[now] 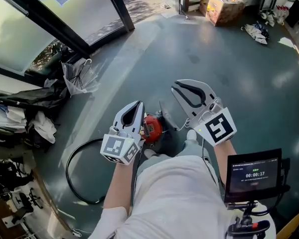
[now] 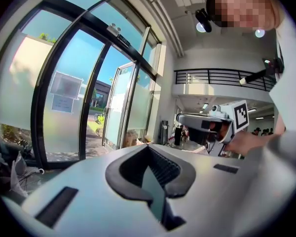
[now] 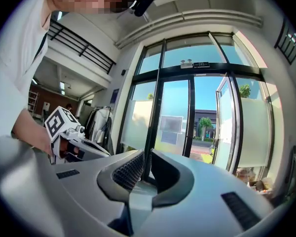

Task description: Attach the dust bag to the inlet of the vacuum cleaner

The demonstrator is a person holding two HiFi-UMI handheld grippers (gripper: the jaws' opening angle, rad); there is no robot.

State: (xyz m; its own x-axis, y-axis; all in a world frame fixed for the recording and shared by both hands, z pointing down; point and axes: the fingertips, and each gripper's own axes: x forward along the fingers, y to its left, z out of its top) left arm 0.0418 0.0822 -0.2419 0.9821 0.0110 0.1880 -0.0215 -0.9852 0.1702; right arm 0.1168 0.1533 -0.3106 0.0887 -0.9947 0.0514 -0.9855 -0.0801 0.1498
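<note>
In the head view I look down at a small red vacuum cleaner (image 1: 152,128) on the grey floor by the person's feet, partly hidden behind my left gripper (image 1: 138,104). No dust bag shows in any view. Both grippers are held high above the floor and side by side. My left gripper (image 2: 149,148) is shut with nothing between its jaws. My right gripper (image 1: 175,86) is also shut and holds nothing; its closed tips (image 3: 147,156) face the glass doors. Each gripper view catches the other gripper at its edge.
A black hose (image 1: 75,169) loops on the floor at the left. A folded umbrella (image 1: 77,76) and piled bags lie by the glass doors (image 1: 55,19). Cardboard boxes (image 1: 222,6) stand at the far end. A small timer screen (image 1: 253,176) hangs at the person's right side.
</note>
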